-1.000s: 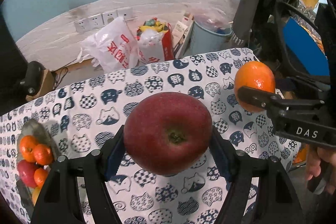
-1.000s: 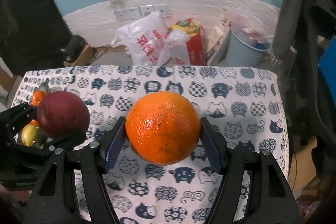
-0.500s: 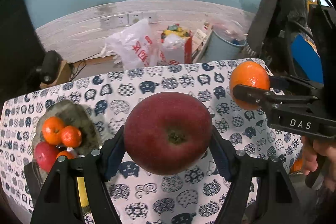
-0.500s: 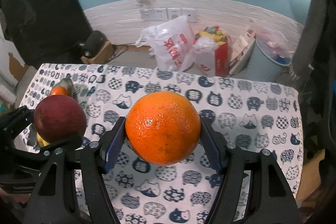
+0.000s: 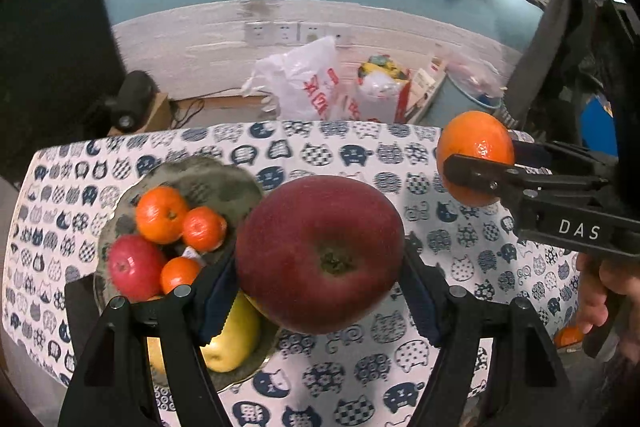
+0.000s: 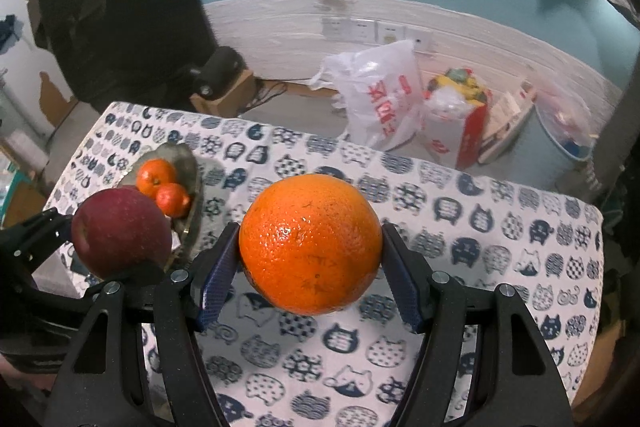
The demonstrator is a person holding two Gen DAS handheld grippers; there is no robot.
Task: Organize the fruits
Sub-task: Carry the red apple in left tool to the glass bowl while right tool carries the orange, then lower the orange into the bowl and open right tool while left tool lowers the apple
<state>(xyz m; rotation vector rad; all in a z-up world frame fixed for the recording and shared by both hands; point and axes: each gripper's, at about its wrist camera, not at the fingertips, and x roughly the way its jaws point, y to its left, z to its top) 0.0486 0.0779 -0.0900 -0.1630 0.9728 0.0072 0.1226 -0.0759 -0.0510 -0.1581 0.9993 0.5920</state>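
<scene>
The left claw [image 5: 320, 291] is clenched on a red apple [image 5: 319, 253], held above the desk [image 5: 360, 151] just right of the fruit dish [image 5: 224, 183] — the right claw [image 6: 310, 269] grips an orange [image 6: 310, 244] farther right, over the cat-print cloth [image 6: 500, 227].

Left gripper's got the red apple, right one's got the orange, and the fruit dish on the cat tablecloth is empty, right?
Not quite: the dish is not empty. The left wrist view shows oranges, a red apple and a yellow fruit in it. The rest holds: the left gripper holds the apple, the right gripper the orange.
</scene>
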